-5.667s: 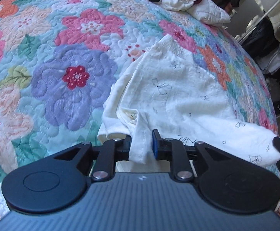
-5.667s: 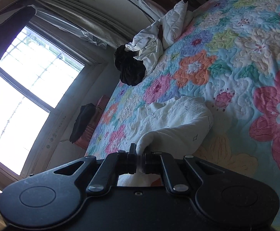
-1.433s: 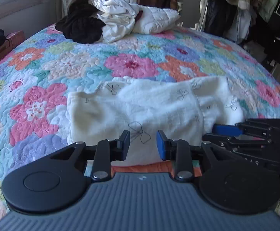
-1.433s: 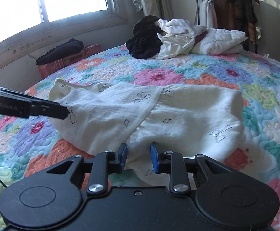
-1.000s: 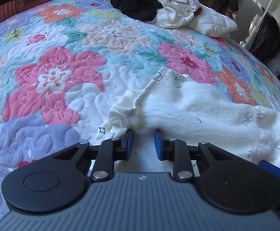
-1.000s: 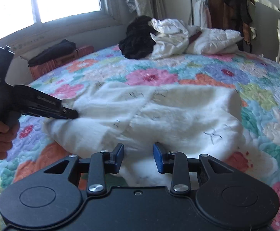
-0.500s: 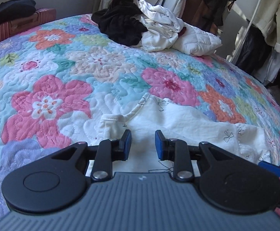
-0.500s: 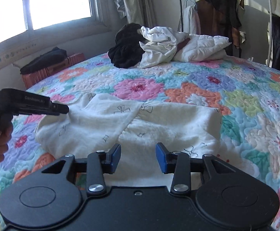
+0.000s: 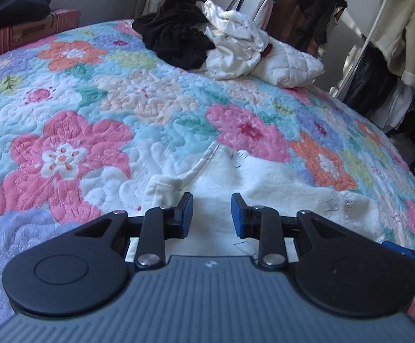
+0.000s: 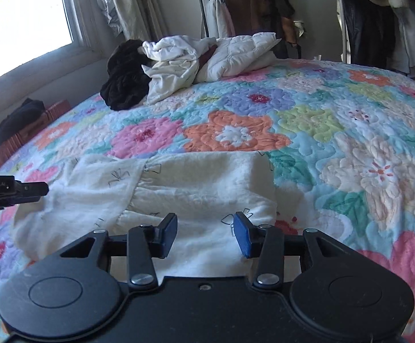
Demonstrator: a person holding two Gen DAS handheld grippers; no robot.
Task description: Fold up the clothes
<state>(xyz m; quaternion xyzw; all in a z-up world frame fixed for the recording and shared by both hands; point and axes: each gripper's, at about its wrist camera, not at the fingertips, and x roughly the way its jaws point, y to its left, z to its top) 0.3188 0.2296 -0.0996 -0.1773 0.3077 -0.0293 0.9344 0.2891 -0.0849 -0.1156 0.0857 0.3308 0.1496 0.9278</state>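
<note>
Across the near part of the bed's quilted floral bedspread (image 10: 307, 120) lies the cream cotton garment printed with small black bows (image 10: 196, 188), folded into a rough rectangle, its hemmed corner toward the left. Over its near edge the left hand-held gripper (image 9: 209, 214) hovers with blue-padded fingers spread wide and nothing between them. Just to its right the right hand-held gripper (image 10: 205, 233) is likewise parted wide and grips nothing, poised above the cloth. At the far end of the bed sit a heap of black fabric (image 9: 176, 37), crumpled white clothing (image 9: 233, 43) and a white quilted pillow (image 9: 290, 65)
</note>
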